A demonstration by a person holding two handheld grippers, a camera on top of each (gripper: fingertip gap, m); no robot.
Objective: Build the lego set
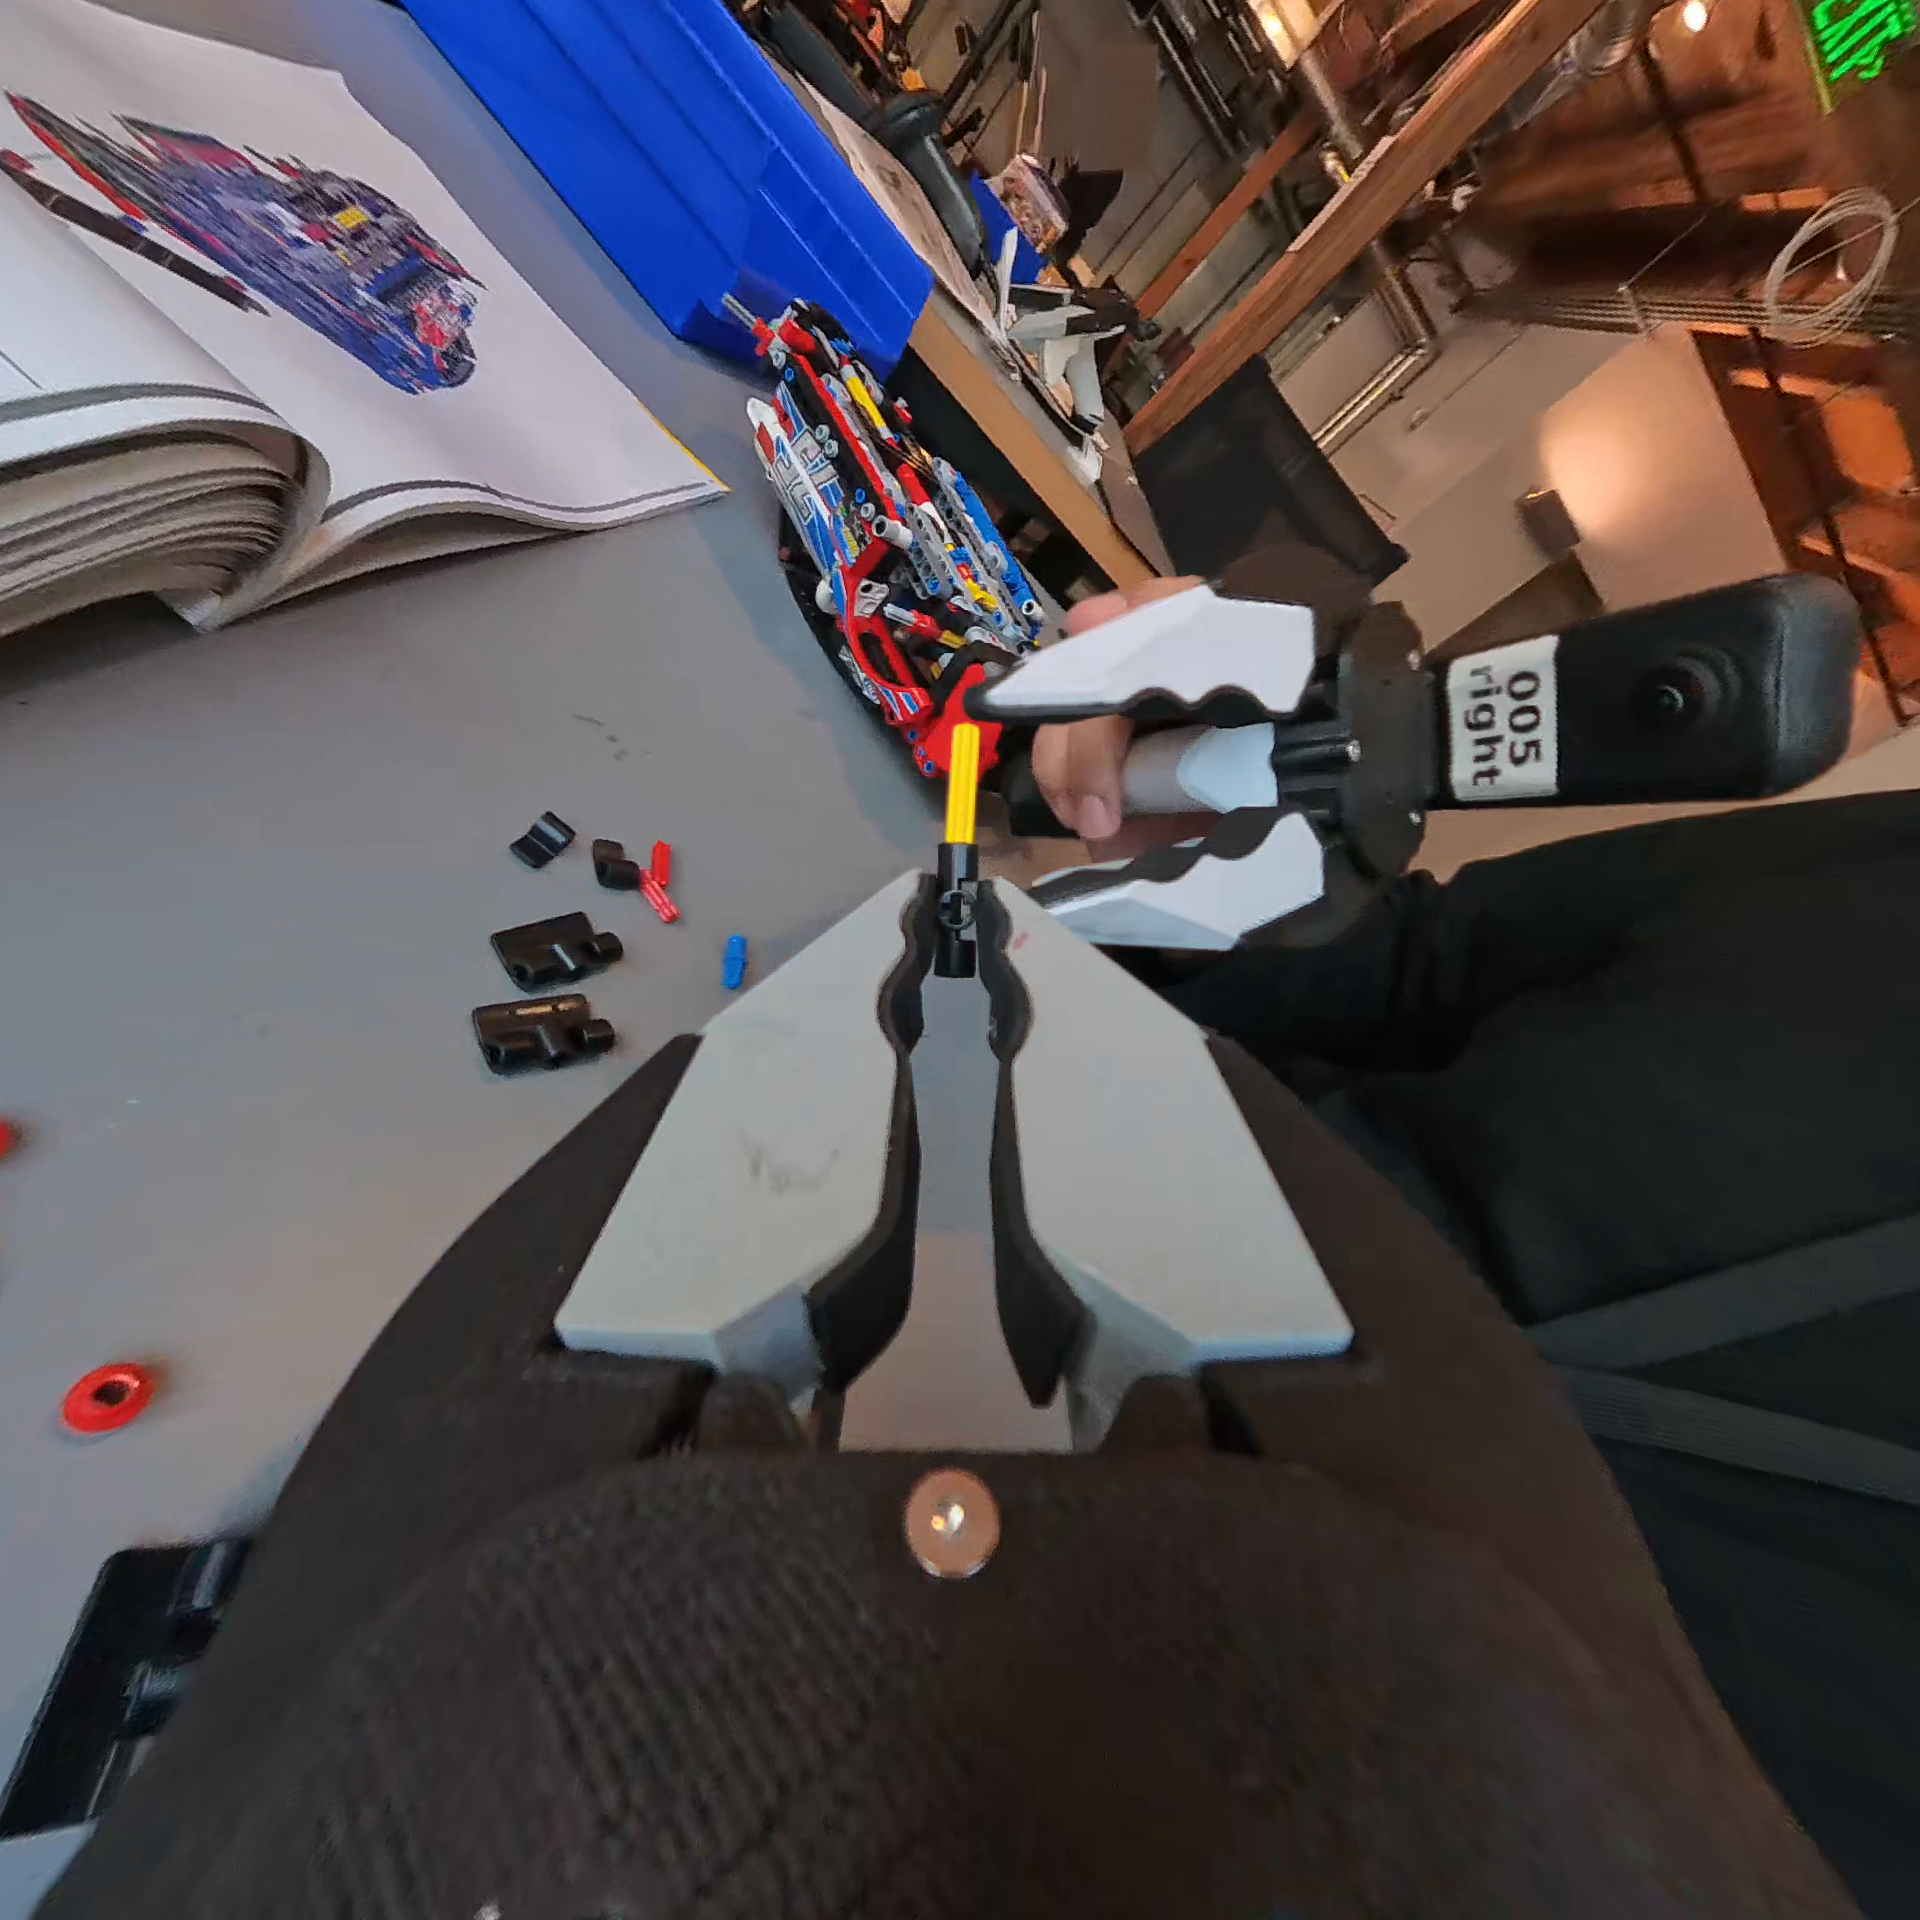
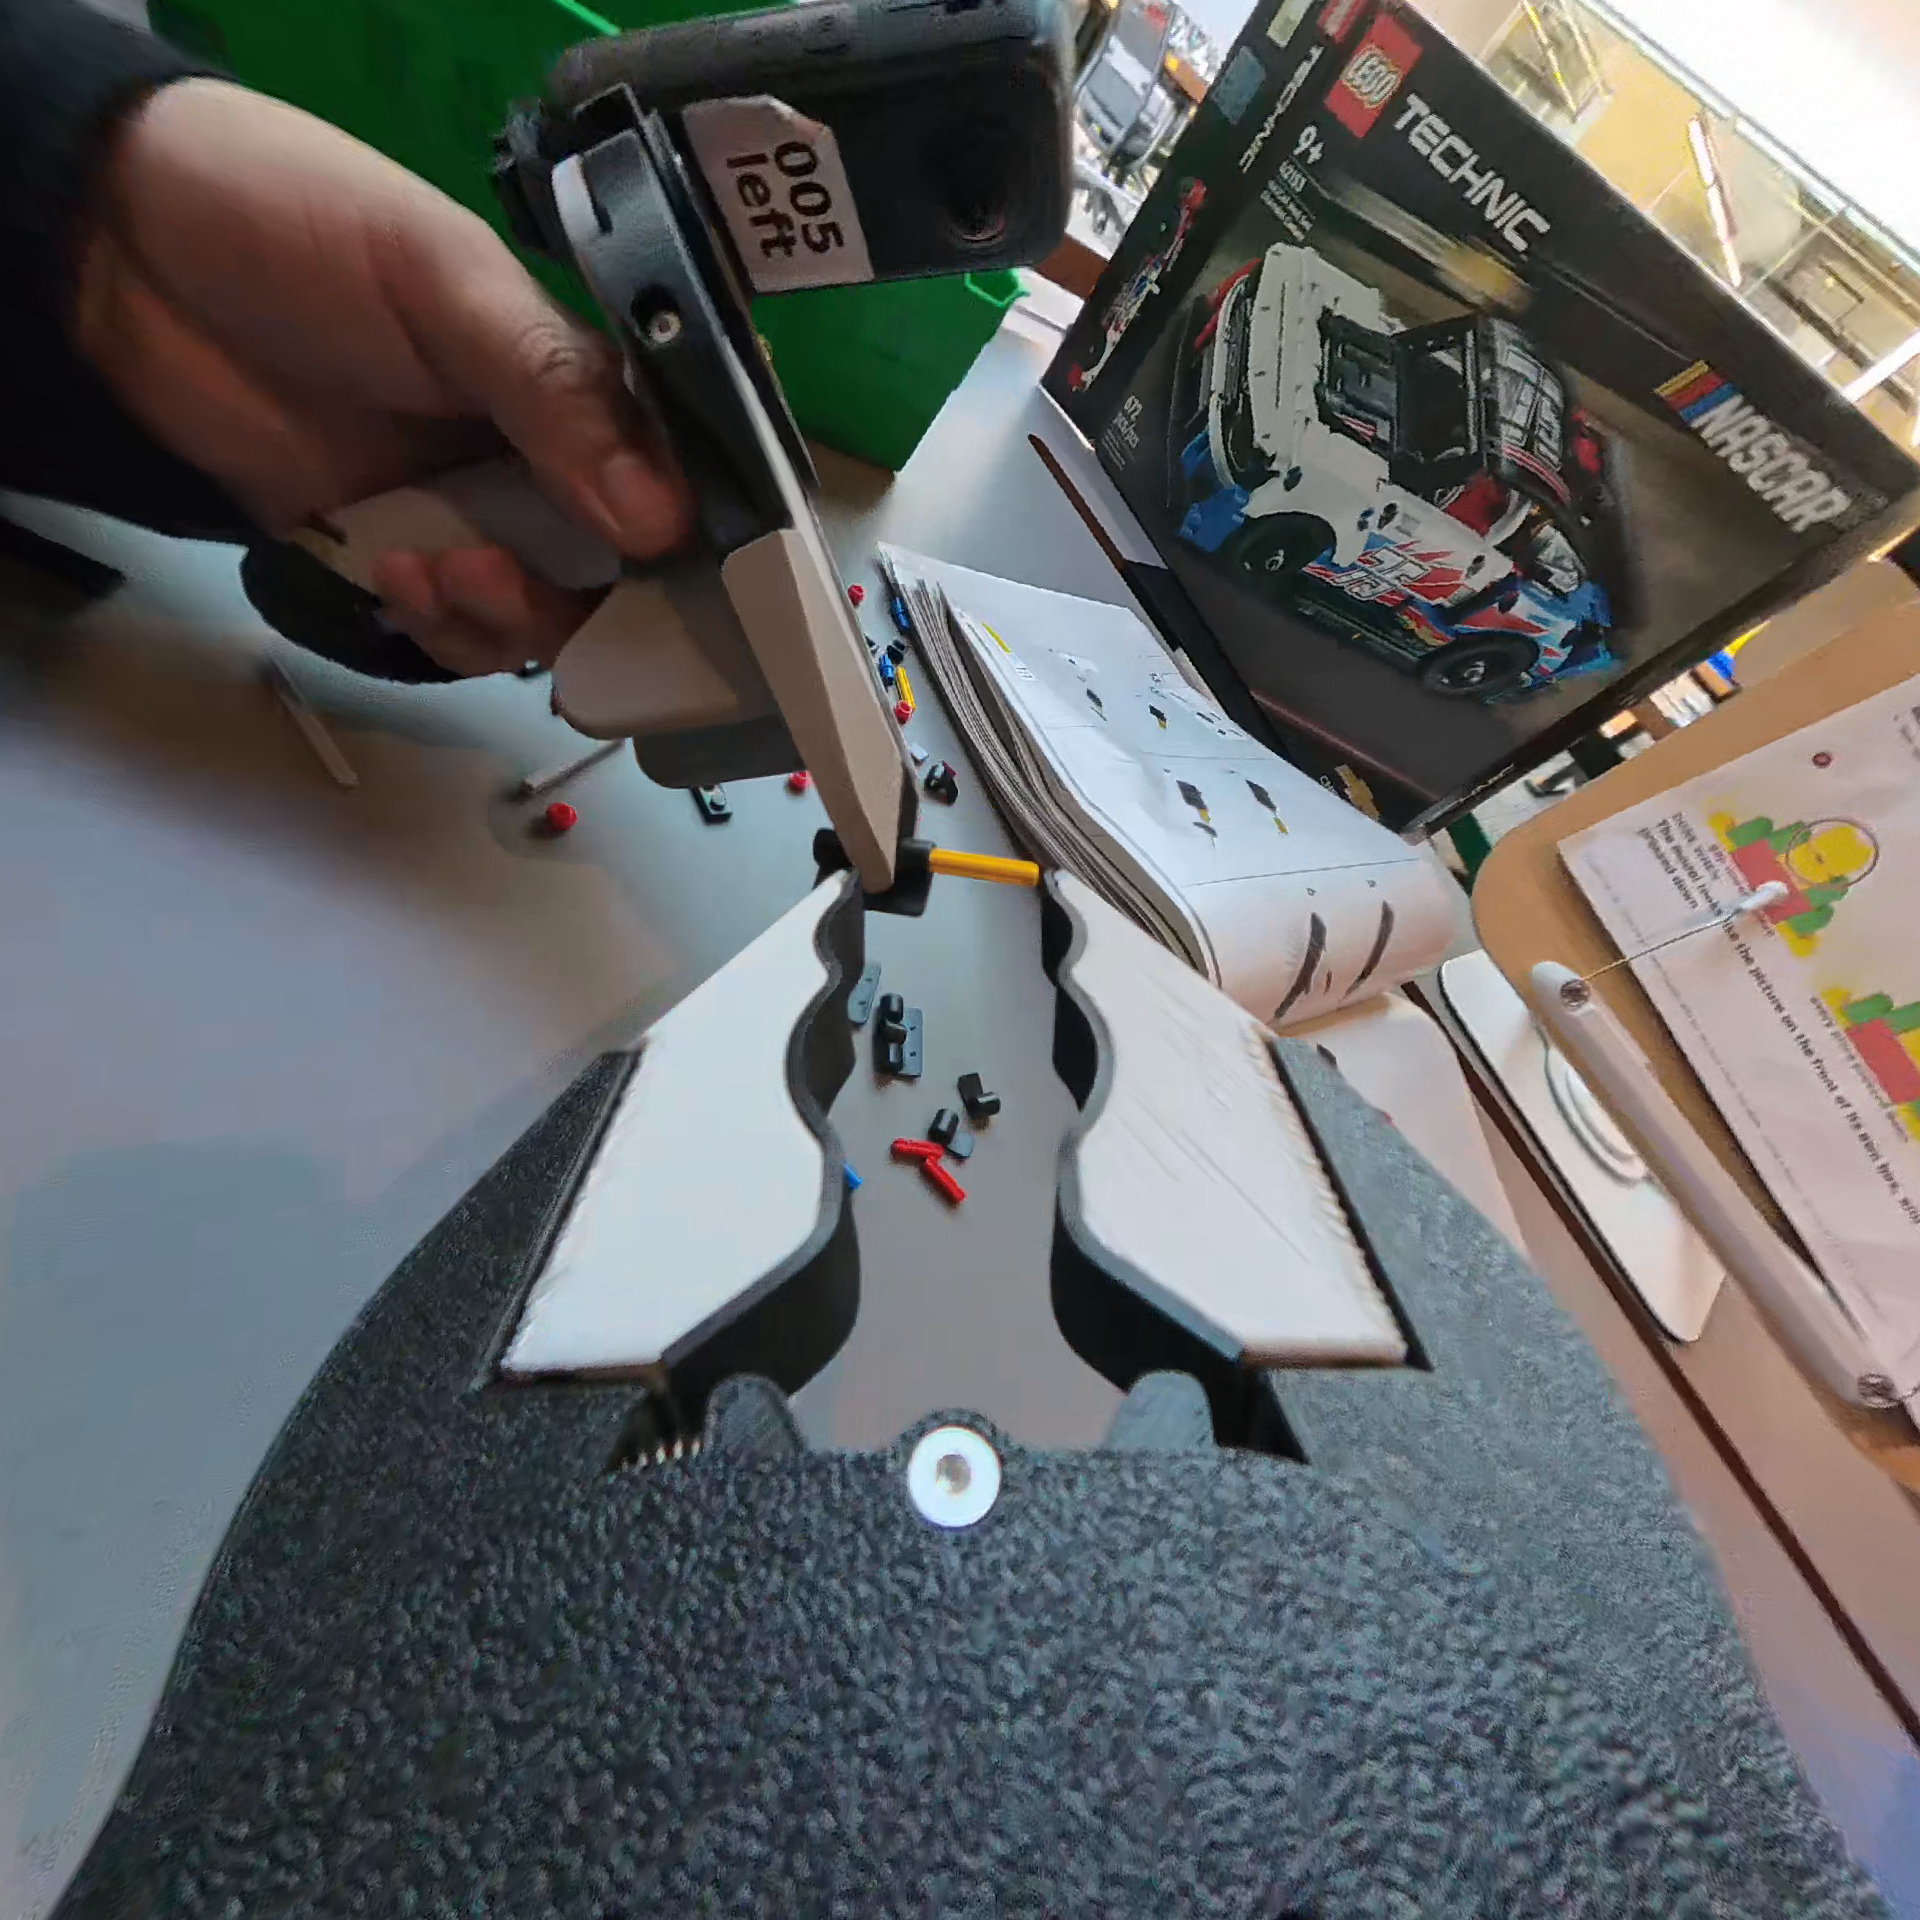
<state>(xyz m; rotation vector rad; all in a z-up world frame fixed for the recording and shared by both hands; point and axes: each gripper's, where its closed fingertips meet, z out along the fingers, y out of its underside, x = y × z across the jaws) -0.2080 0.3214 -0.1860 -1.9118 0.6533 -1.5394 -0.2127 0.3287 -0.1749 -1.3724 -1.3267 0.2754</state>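
Lego axle piece [image 1: 963, 781], a thin yellow rod plugged into a small black connector [image 1: 954, 914], sits right at the tip of my left hand-held gripper [image 1: 954, 920], which is clamped shut on that black connector. In the left wrist view, the rod's long axis runs straight up the frame, pointing away from me toward the red edge of the half-built car [image 1: 883, 540] at centre. In the right wrist view, the same rod [image 2: 982, 865] lies sideways, pointing right.

My right hand-held gripper [image 2: 951, 904] has its white fingers [image 2: 717, 1091] spread apart with nothing between them; their inner edges are wavy black rubber.

Loose bits lie on the smooth grey tabletop [image 1: 312, 779]: chunky black connectors [image 1: 556, 948], red pins [image 1: 658, 881], a blue pin [image 1: 734, 961]. The thick instruction booklet [image 1: 343, 343] lies open at upper left of the left wrist view, with a glossy blue bin [image 1: 686, 177] behind it.
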